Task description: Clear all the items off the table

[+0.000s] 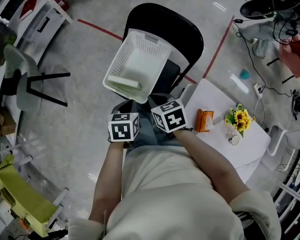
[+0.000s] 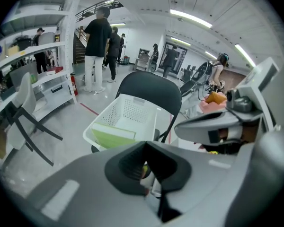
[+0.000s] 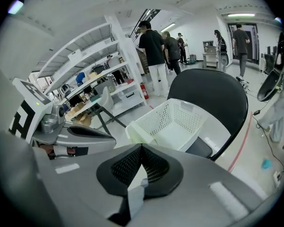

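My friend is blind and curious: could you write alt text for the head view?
Seen from above, a person holds the left hand-held gripper and right hand-held gripper side by side, before a white basket on a black chair. At right, a white table bears an orange pack and sunflowers.

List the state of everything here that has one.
Left claw: shut.
Right claw: shut.
Basket: on the chair, one flat green thing inside.
Orange pack: on the table, not cleared.
Flowers: upright on the table, not cleared.
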Demonstrator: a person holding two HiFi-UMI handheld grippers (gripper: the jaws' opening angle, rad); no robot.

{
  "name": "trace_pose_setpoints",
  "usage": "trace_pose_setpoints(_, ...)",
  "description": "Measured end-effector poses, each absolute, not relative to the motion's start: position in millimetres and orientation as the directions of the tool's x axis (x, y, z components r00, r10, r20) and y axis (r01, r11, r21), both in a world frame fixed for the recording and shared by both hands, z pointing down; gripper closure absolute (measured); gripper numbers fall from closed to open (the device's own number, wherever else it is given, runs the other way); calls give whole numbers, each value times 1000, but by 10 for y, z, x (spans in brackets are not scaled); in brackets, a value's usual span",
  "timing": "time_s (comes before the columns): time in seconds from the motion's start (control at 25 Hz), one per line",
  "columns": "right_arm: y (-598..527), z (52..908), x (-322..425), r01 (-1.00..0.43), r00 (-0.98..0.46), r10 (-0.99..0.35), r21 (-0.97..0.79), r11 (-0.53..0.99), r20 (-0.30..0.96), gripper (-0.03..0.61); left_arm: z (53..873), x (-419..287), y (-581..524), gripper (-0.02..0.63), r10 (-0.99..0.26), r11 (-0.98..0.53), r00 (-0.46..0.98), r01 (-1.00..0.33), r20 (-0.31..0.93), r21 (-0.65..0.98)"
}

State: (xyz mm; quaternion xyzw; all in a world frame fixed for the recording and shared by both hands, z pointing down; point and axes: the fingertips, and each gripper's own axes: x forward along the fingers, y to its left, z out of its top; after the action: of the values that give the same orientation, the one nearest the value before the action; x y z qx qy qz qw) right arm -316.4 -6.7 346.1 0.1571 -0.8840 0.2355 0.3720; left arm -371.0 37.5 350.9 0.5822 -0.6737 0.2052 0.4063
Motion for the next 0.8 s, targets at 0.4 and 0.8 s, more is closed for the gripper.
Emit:
trace_pose_setpoints(0.4, 15, 3413, -2934, -475, -681, -145, -281, 834, 718, 580, 3399, -3422, 383, 604, -631, 193, 42, -959, 775, 209)
trace_pose_setpoints(0.8, -86, 3575, -2158, -629, -617, -285, -243, 738, 734, 580, 3598, -2709, 325, 604, -585, 25, 186, -969, 789, 247)
